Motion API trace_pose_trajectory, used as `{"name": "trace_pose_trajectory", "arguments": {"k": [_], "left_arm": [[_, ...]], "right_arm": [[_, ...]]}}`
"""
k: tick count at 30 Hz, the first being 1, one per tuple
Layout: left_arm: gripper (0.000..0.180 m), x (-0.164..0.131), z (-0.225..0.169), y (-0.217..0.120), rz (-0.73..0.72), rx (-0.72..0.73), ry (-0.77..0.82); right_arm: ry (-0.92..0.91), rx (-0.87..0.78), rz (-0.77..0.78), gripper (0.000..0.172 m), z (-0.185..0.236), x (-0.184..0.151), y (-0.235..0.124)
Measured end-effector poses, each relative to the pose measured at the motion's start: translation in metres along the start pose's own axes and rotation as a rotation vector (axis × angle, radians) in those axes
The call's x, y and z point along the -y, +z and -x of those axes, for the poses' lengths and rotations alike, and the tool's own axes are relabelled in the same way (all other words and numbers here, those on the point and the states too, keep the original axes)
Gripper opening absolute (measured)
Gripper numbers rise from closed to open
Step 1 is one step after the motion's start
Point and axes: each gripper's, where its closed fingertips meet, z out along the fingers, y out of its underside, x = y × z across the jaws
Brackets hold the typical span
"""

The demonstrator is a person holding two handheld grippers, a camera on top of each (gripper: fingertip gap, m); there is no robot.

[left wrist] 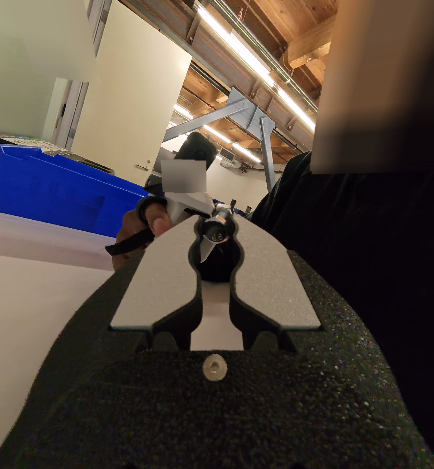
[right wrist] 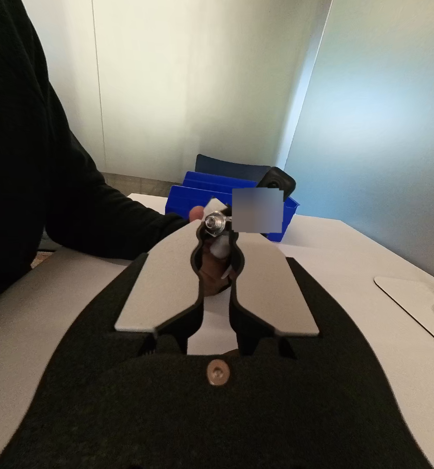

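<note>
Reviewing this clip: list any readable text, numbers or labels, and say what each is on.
Bolt head between the left hand-held gripper fingertips: small stamped marks, not transcribed here.
Printed sheet on the blue bin: too blurred to read.
Right wrist view: no writing visible.

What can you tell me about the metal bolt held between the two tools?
The bolt is shiny silver steel with a dark hex head facing the left tool and a nut and washer on its threaded end facing the right tool. It hangs in the air above the white table, each end between one tool's fingertips.
</note>
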Motion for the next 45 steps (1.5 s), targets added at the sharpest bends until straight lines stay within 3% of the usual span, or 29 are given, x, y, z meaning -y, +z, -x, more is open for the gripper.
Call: {"name": "trace_pose_trajectory", "arguments": {"k": [4,9,14,18,22,30,33,36,43,45], "left_arm": [[0.018,0.001,0.000,0.000,0.004,0.007,0.043],[0.017,0.008,0.017,-0.005,0.029,0.185,0.305],[0.018,0.027,0.030,-0.017,0.025,0.442,0.644],[0.018,0.022,0.034,-0.021,0.151,0.521,0.803],[0.018,0.012,0.039,-0.021,0.252,0.547,0.868],[0.018,-0.001,0.043,-0.019,0.308,0.515,0.841],[0.018,-0.003,0.041,-0.018,0.295,0.489,0.780],[0.018,-0.007,0.042,-0.018,0.286,0.460,0.662],[0.018,-0.008,0.041,-0.013,0.167,0.348,0.184],[0.018,-0.003,0.036,-0.013,0.116,0.303,0.160]], "right_arm": [[-0.003,-0.004,-0.003,0.017,0.000,0.000,-0.001],[0.007,-0.071,0.016,0.024,-0.011,-0.004,-0.002],[0.278,-0.091,0.067,0.043,-0.028,-0.014,-0.005],[0.542,-0.081,0.062,0.046,-0.038,-0.021,-0.005],[0.681,-0.038,0.047,0.039,-0.039,-0.025,-0.007],[0.710,0.014,0.082,0.024,-0.029,-0.029,-0.006],[0.618,-0.006,0.119,0.018,-0.029,-0.032,-0.007],[0.400,-0.053,0.193,0.017,-0.027,-0.037,-0.008],[-0.522,-0.254,0.330,0.017,-0.023,-0.028,-0.010],[-0.443,-0.243,0.272,0.016,-0.017,-0.018,-0.006]]}}
